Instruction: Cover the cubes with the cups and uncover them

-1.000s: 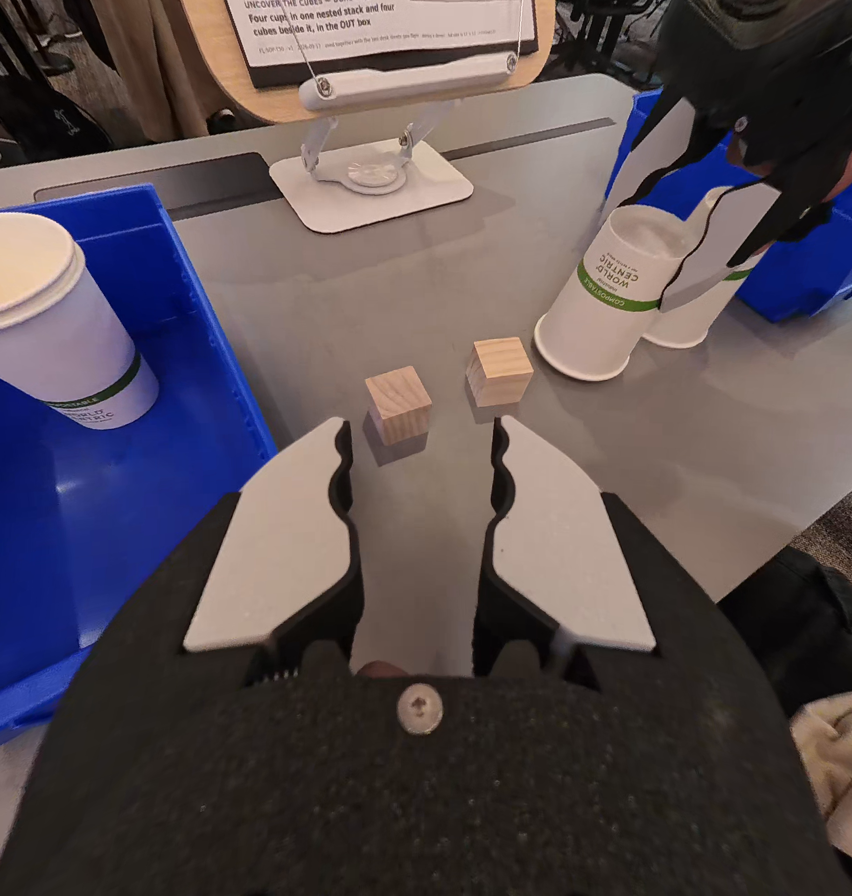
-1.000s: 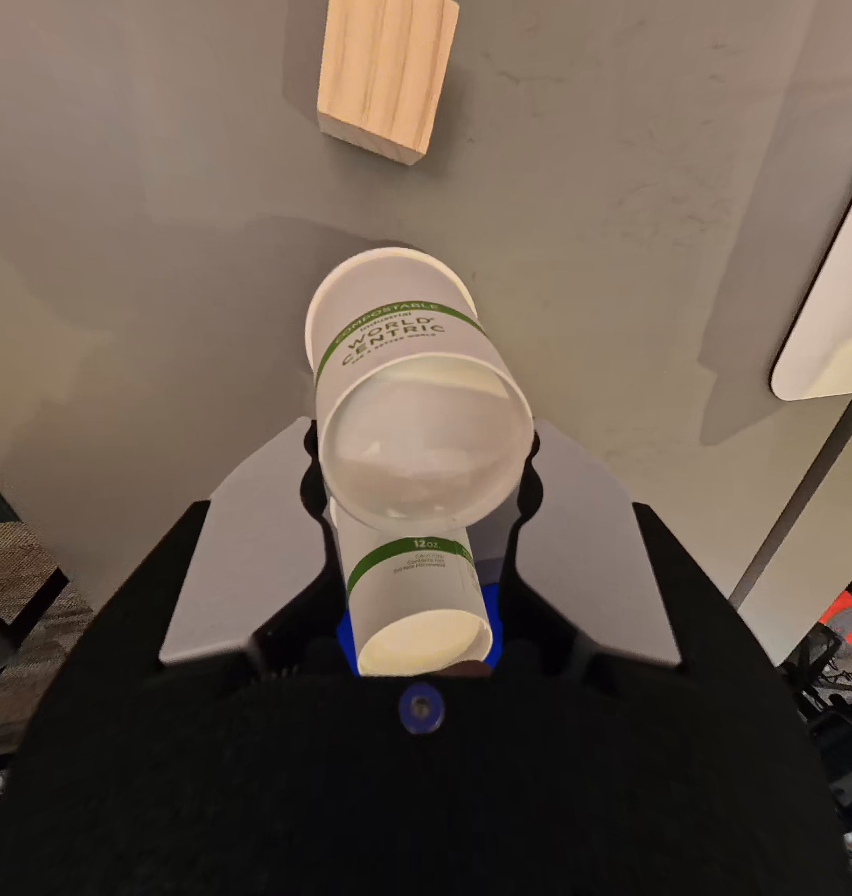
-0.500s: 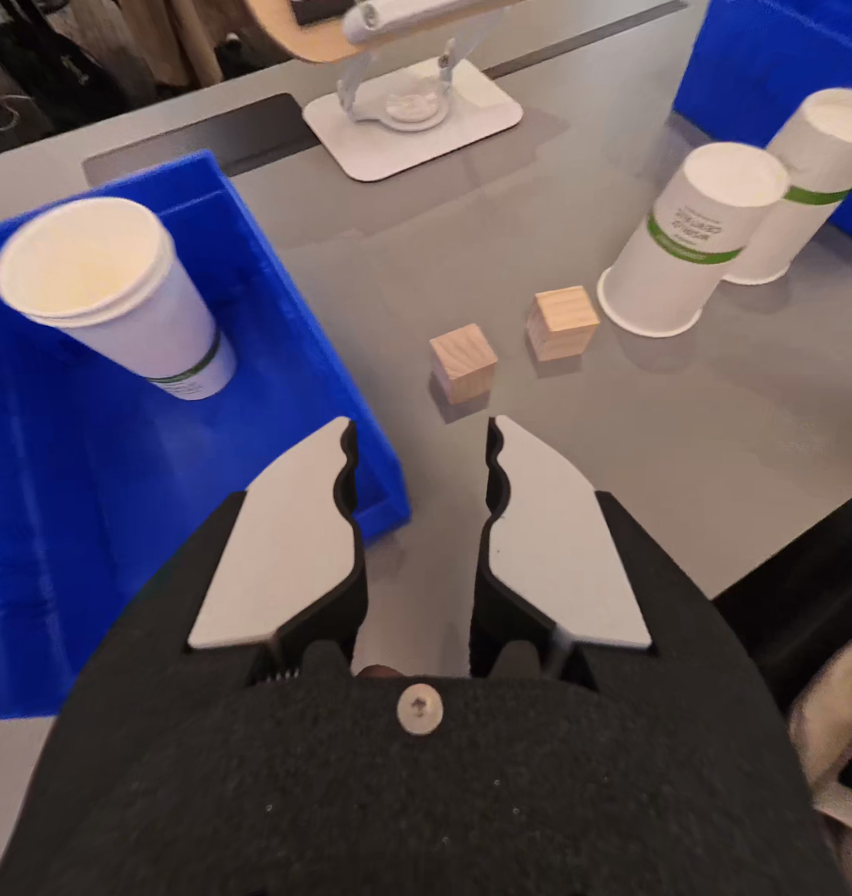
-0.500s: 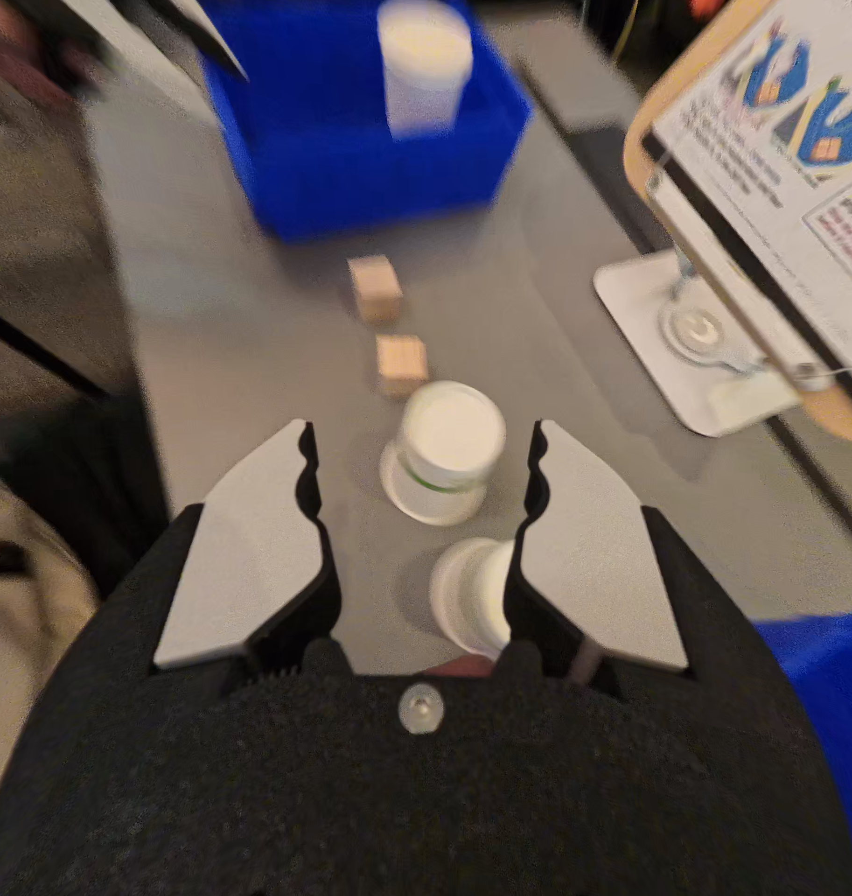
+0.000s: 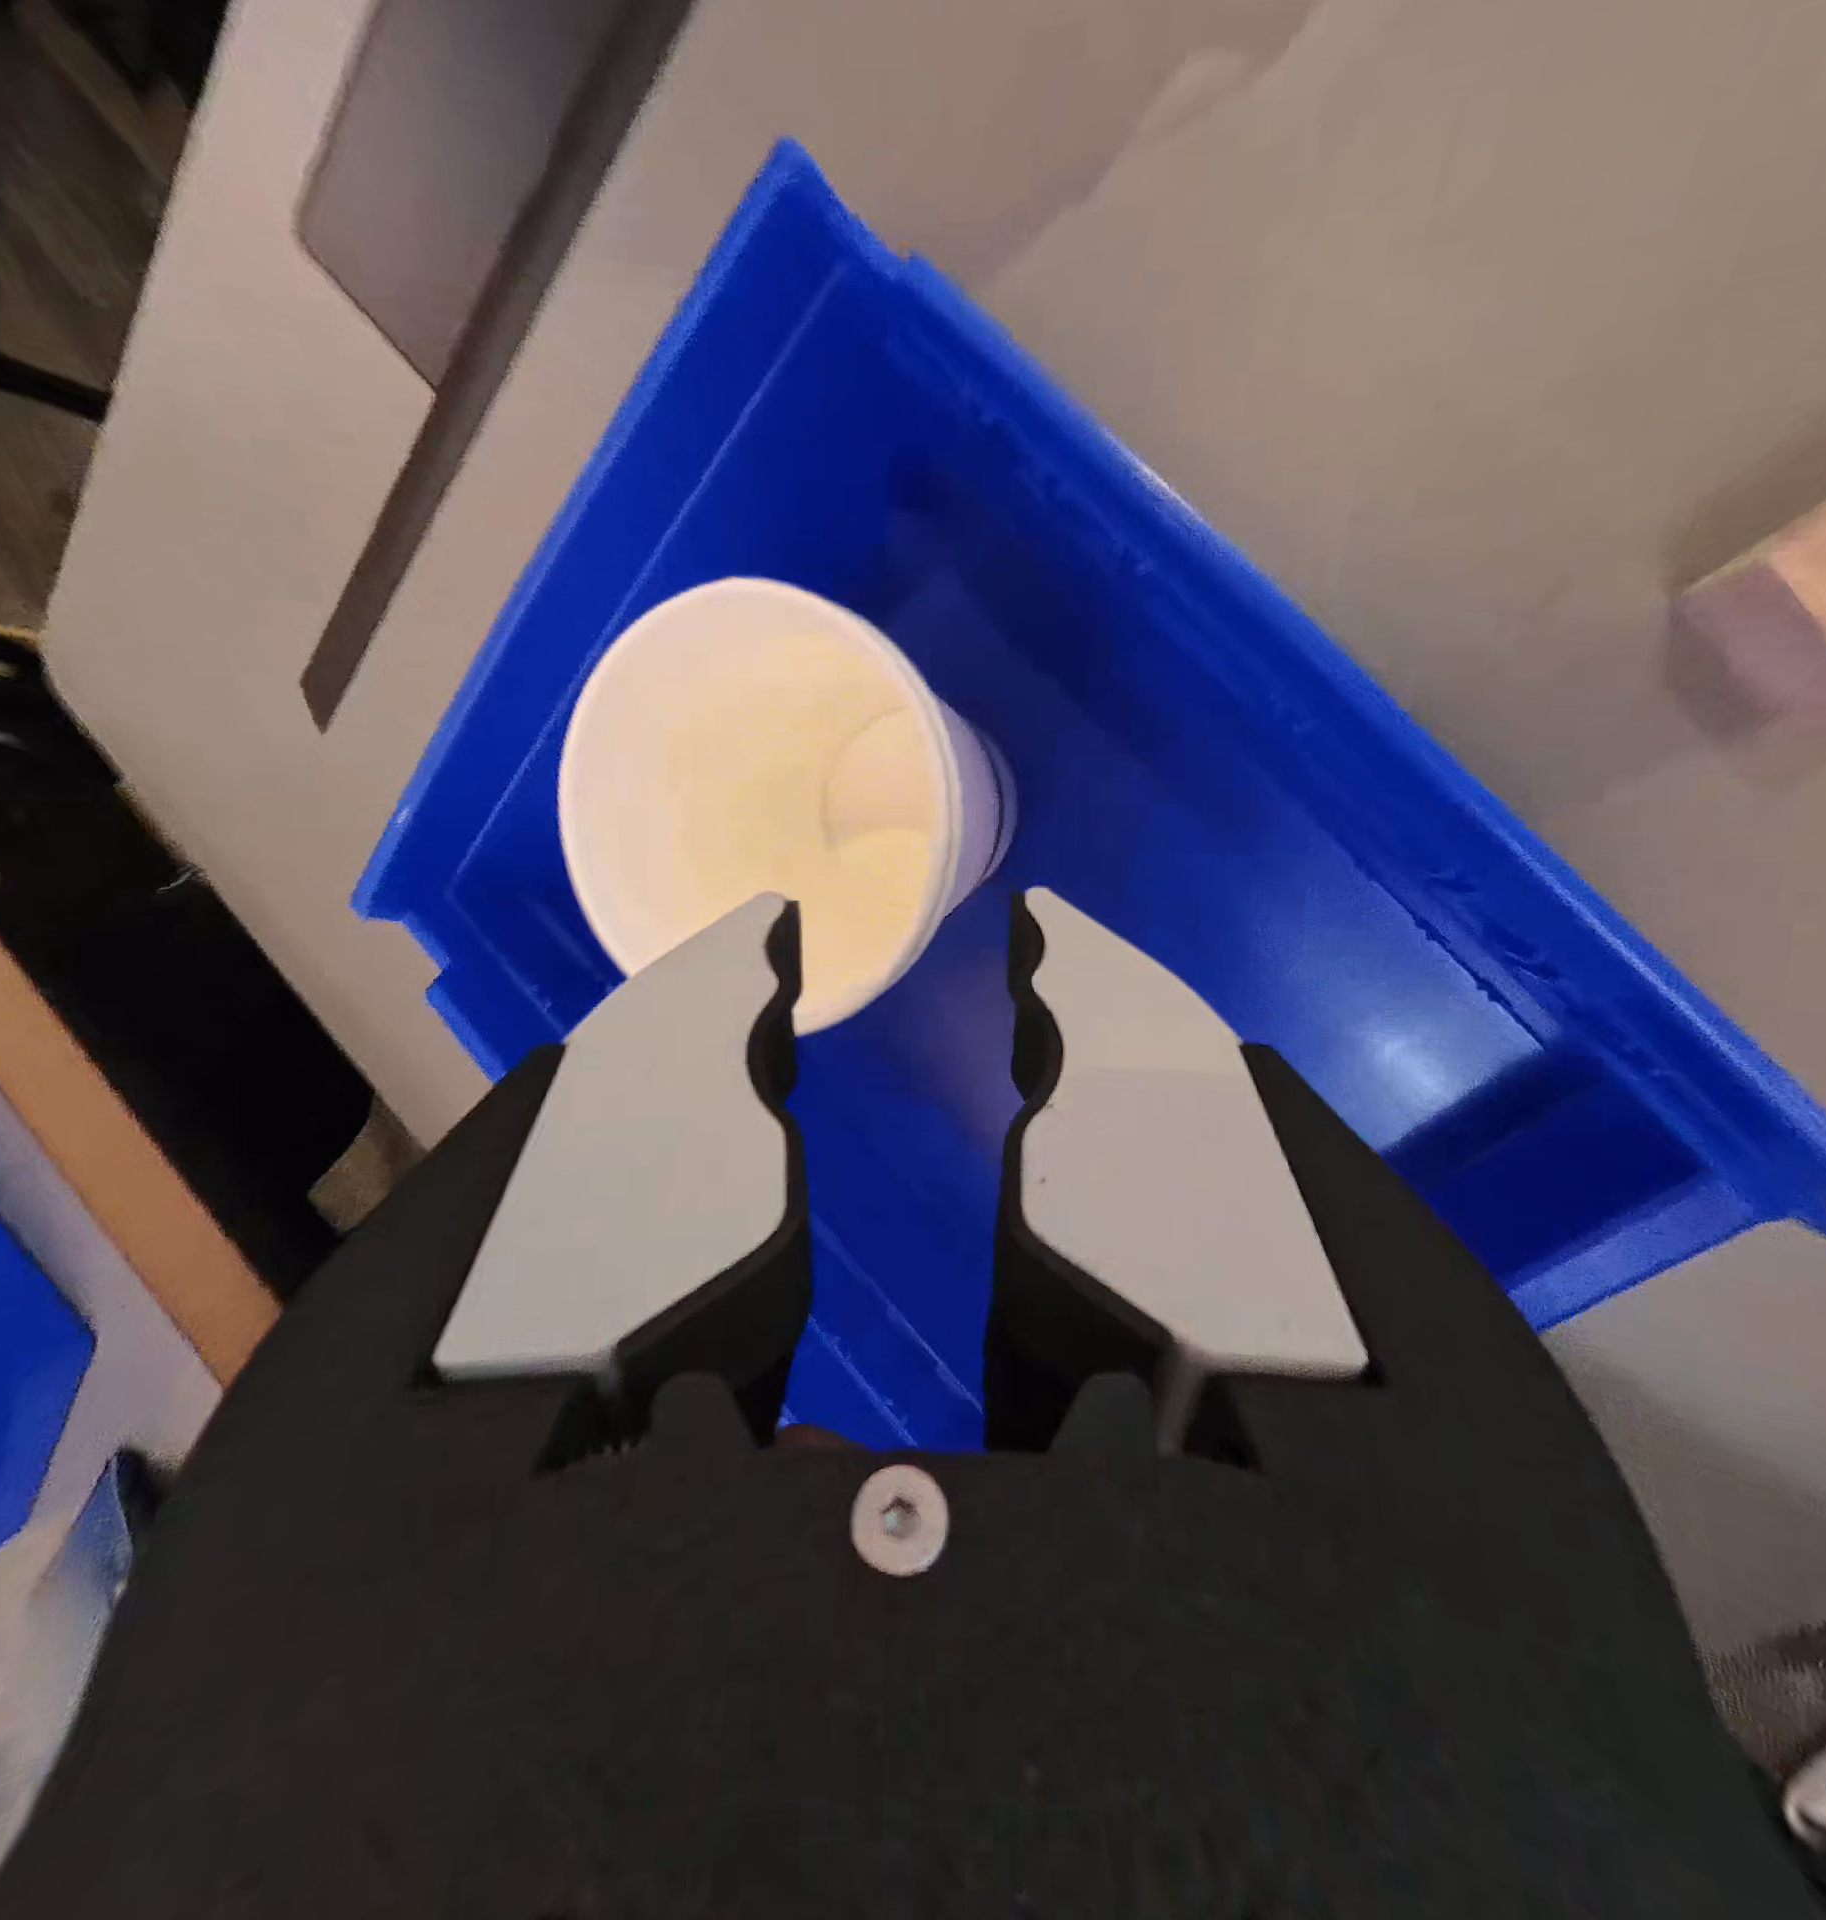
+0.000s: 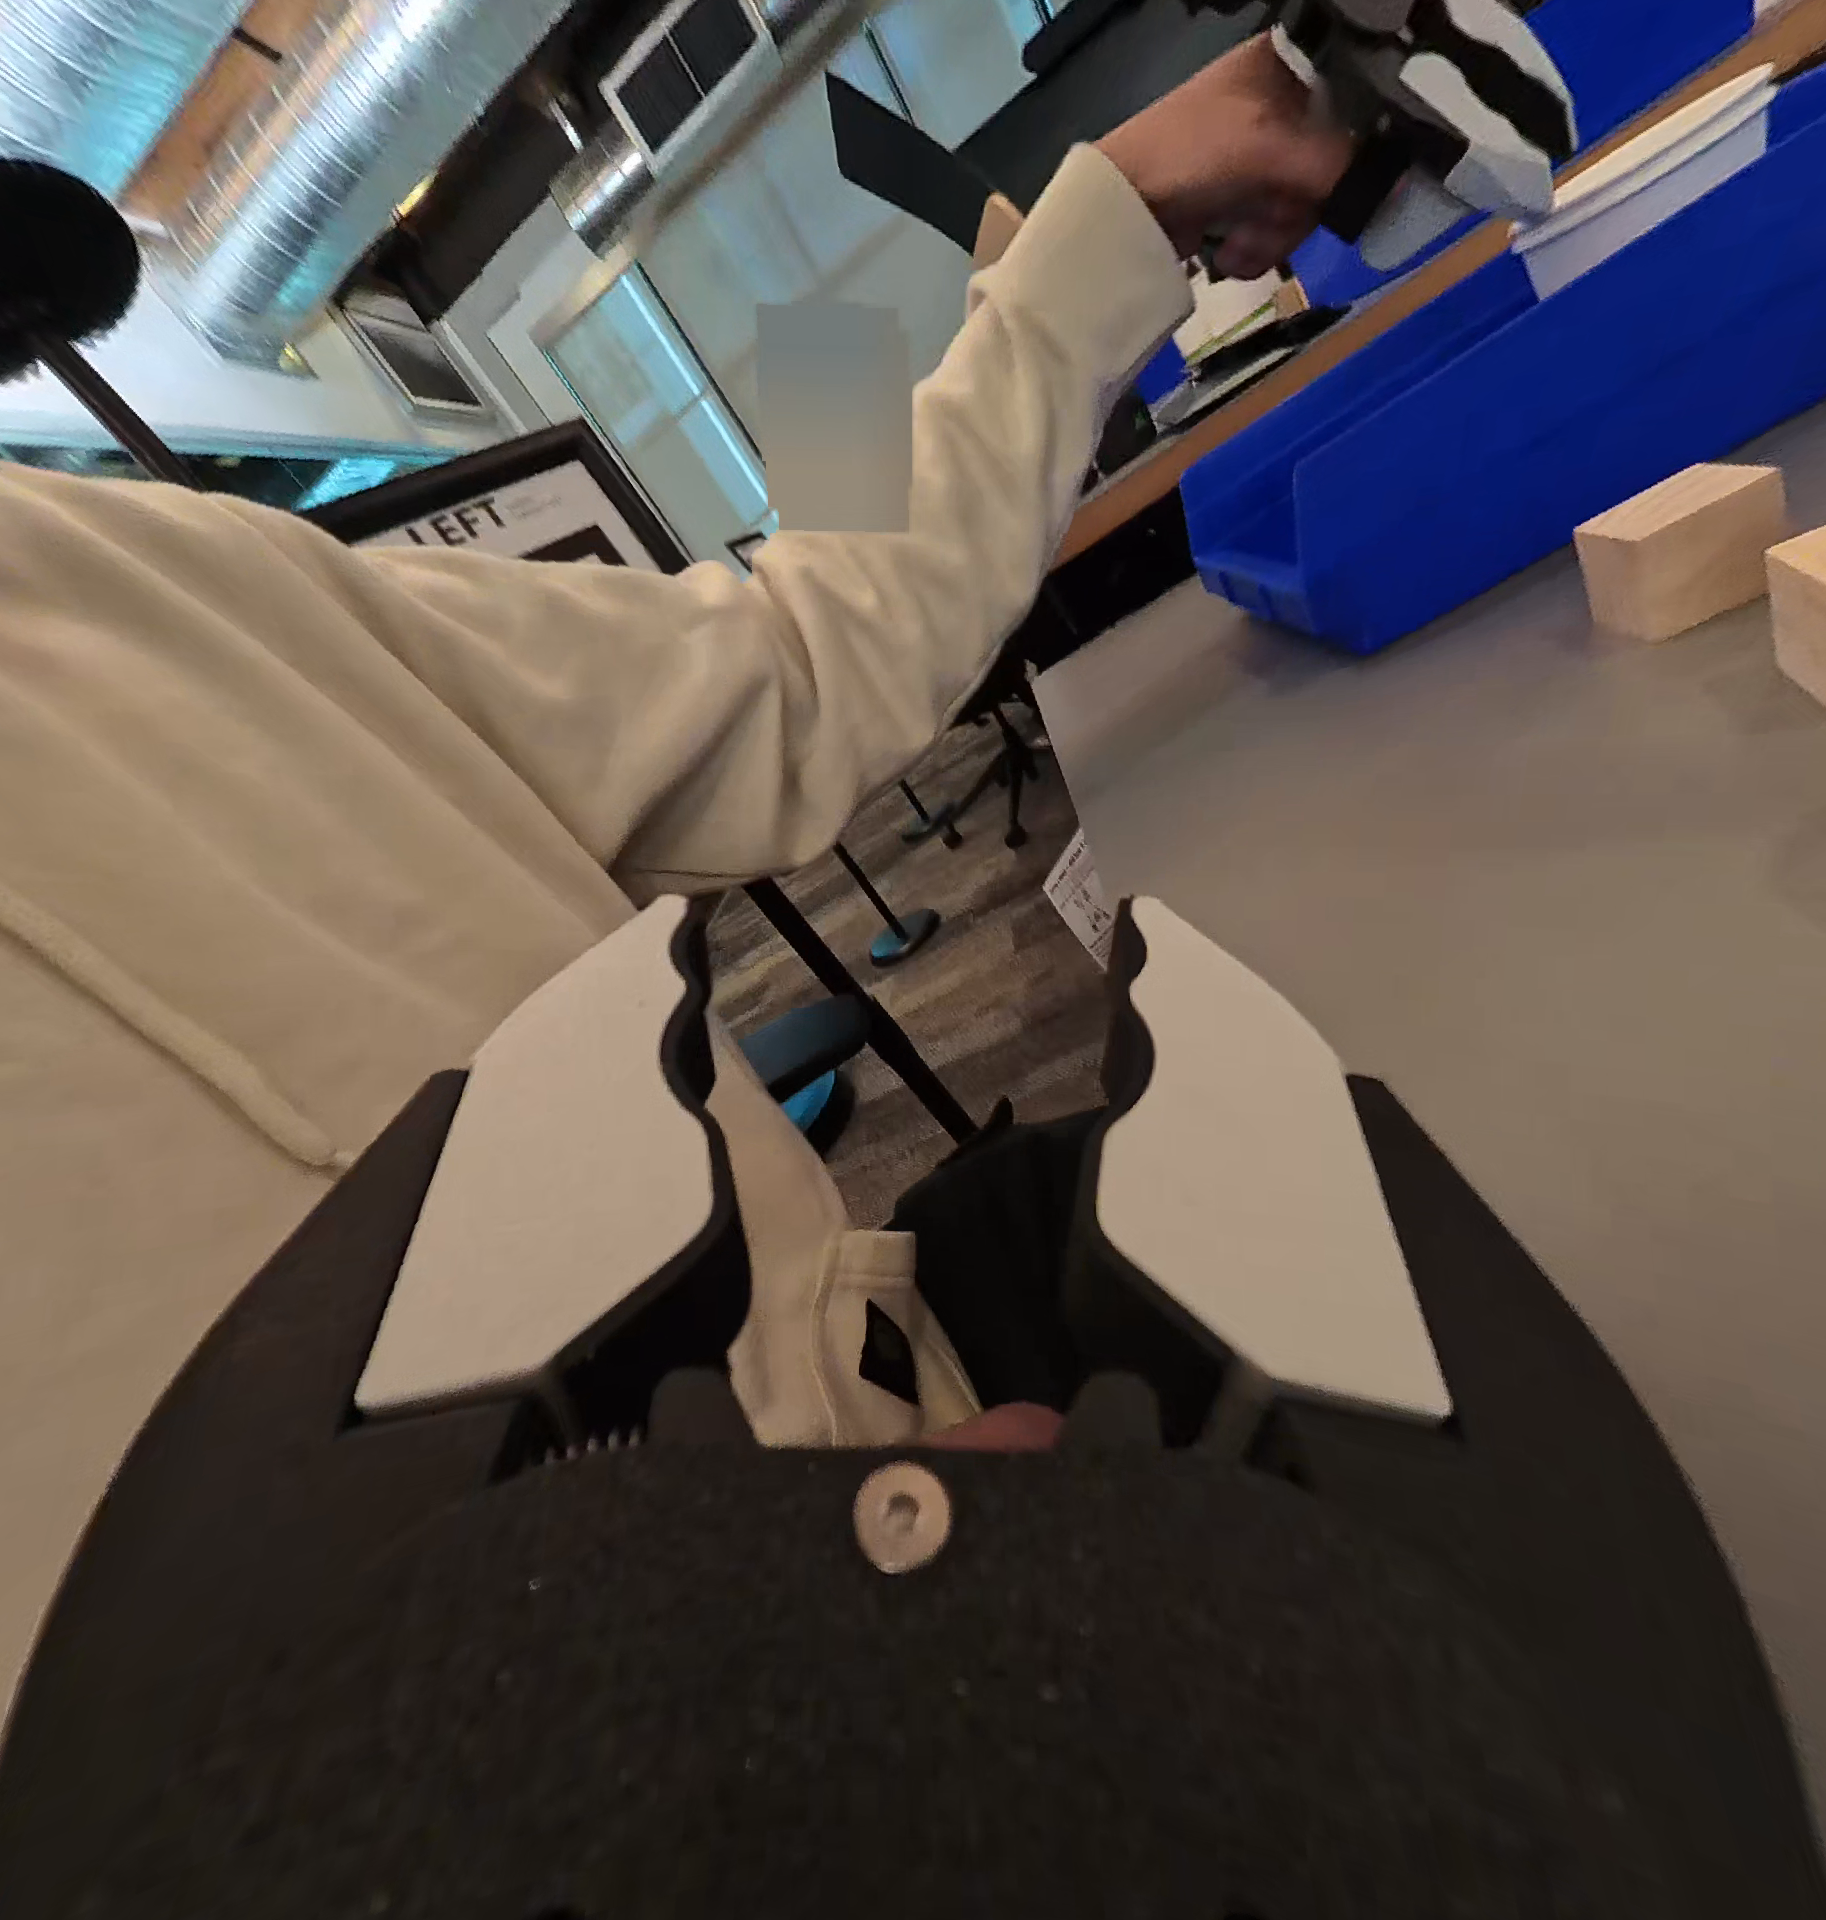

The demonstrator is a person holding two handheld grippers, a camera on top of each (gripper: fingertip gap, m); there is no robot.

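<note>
In the left wrist view my left gripper (image 5: 904,906) is open and hovers over a stack of white paper cups (image 5: 753,790) standing mouth up in a blue bin (image 5: 1252,831). Its left fingertip (image 5: 753,925) overlaps the cup's rim in the picture, but the pads do not press on the cup. A blurred wooden cube (image 5: 1782,613) shows at the right edge. In the right wrist view my right gripper (image 6: 909,914) is open and empty, pointing past the table's edge. Two wooden cubes (image 6: 1678,551) (image 6: 1823,613) stand on the grey table (image 6: 1460,935) at the far right. The left gripper (image 6: 1449,114) shows above the bin (image 6: 1511,416).
A person's cream sleeve (image 6: 473,675) stretches across the right wrist view, from the left side up to the hand on the left gripper. Beyond the table's edge are carpet and stand bases (image 6: 904,925). A dark slot (image 5: 369,520) runs along the table behind the bin.
My left gripper swung left from the two cubes to above the cup stack in the bin. My right gripper left the upside-down cup it stood around, drew back and turned toward the table's edge.
</note>
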